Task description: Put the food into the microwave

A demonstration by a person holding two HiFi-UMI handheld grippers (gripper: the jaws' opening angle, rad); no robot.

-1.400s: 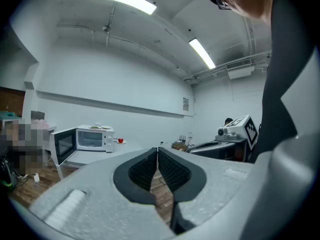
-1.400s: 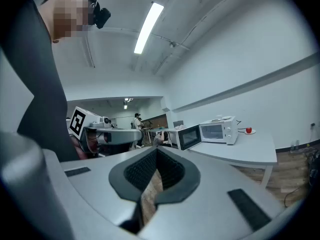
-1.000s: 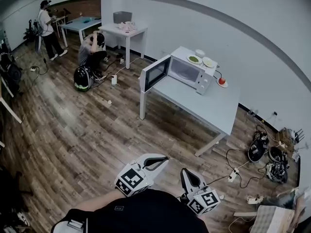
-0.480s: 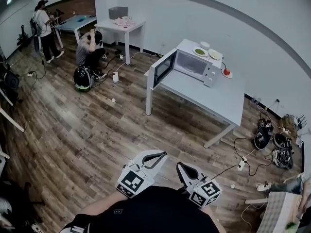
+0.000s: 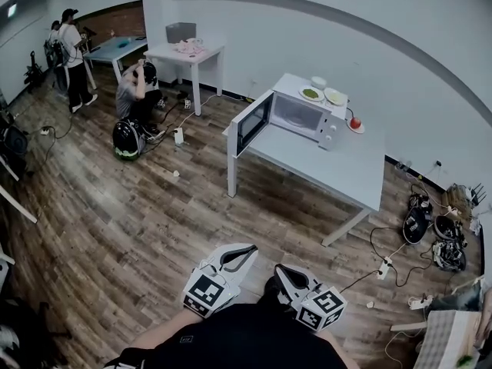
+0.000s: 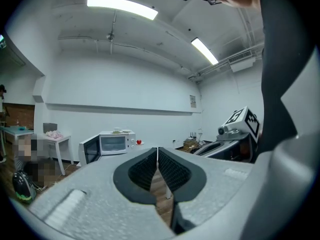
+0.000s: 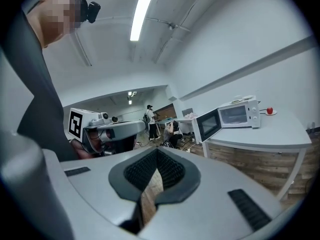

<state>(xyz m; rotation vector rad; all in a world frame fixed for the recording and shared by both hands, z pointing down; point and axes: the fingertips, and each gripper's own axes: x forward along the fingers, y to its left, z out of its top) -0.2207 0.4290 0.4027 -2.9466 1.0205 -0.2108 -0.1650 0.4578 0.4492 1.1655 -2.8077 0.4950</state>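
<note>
A white microwave (image 5: 301,112) stands on a grey table (image 5: 338,167) across the room, its door (image 5: 252,121) swung open to the left. On top of it sit a plate with green food (image 5: 310,94), a second plate (image 5: 334,97) and a small bowl (image 5: 318,82). A red fruit on a saucer (image 5: 354,123) lies right of the microwave. My left gripper (image 5: 250,250) and right gripper (image 5: 280,270) hang close to my body, far from the table, both shut and empty. The microwave (image 6: 116,143) shows small beyond the shut left gripper (image 6: 157,149), and the microwave (image 7: 234,115) also beyond the shut right gripper (image 7: 157,152).
Wooden floor lies between me and the table. Cables, power strips and bags (image 5: 430,237) litter the floor at the right. A person crouches by a helmet (image 5: 127,138) near a white table (image 5: 188,52) at the back left. Another person (image 5: 71,44) stands further off.
The table with the microwave has shifted slightly in the head view as I moved. Both grippers stay shut in front of my body, a little lower in the picture.
</note>
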